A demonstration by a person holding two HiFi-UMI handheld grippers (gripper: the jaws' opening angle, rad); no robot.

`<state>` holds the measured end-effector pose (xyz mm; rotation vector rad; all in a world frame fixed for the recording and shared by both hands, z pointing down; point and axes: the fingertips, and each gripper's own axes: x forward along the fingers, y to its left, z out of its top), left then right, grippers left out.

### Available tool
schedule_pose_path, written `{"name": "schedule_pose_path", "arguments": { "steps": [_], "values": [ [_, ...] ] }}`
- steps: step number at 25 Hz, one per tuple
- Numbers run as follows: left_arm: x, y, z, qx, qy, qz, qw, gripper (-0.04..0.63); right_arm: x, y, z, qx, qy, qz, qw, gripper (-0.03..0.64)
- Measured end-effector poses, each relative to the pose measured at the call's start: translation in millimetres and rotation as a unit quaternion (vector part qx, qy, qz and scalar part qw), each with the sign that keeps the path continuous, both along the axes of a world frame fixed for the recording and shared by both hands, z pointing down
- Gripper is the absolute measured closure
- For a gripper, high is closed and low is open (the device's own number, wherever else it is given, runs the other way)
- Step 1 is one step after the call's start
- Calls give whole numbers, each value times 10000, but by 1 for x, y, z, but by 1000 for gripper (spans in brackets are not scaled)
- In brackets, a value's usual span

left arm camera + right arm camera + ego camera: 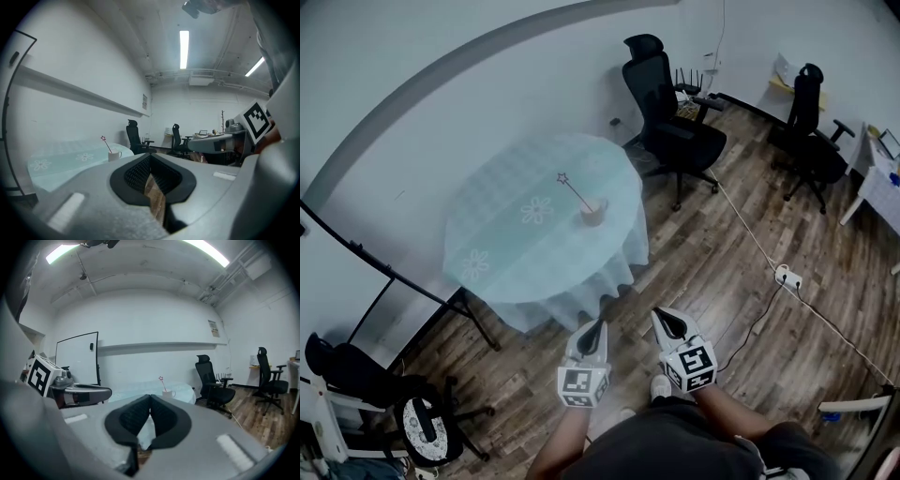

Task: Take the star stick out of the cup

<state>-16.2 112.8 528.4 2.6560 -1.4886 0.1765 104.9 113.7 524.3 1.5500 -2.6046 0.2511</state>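
Approach stage, nothing grasped yet. Star stick [575,190] stands in the cup [593,212], leaning toward 10 o'clock, on the round counter [502,239] well off at 12 o'clock. Left gripper [598,325] and right gripper [666,317] hang low by the body, jaws pressed together, empty. Next, probably: walk in, spread one pair, pinch the stick.

grey left gripper [597,328], right gripper [667,320], black-lined jaws, square-marker cubes [583,385]
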Motion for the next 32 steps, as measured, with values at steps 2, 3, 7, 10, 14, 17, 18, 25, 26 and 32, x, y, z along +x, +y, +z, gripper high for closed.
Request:
{"name": "schedule_pose_path", "arguments": {
  "steps": [2, 3, 7, 10, 14, 17, 18, 25, 26, 32],
  "values": [
    [3, -11, -5, 11, -11, -117, 9999, 591, 2, -9, 0, 14, 3, -162, 9999, 614],
    [4, -16, -7, 15, -18, -176, 9998, 591, 4, -14, 0, 29, 12, -232, 9997, 614],
    [4, -34, -7, 1, -94, -428, 9990, 591, 6, -35, 4, 35, -49, -441, 9990, 614],
    [4, -42, -6, -76, -89, -599, 9981, 591, 7, -46, 3, 29, -65, -596, 9982, 614],
    [-2, -50, -1, -164, -128, -803, 9966, 591, 7, -59, 3, 29, 20, -808, 9967, 614],
    [-7, -56, 3, -232, -129, -918, 9954, 591, 4, -66, 4, 30, 34, -905, 9959, 614],
    [-8, -58, 3, -242, -119, -942, 9952, 591, 2, -69, 5, 33, 42, -932, 9956, 614],
    [-14, -86, 8, -220, -77, -904, 9956, 591, -15, -95, 14, -14, 170, -1069, 9941, 614],
    [-16, -92, 8, -204, -70, -888, 9958, 591, -18, -100, 14, -15, 195, -1088, 9939, 614],
    [-36, -130, 5, -161, -19, -774, 9969, 591, -44, -135, 12, 8, 253, -1070, 9939, 614]
  ]
}}
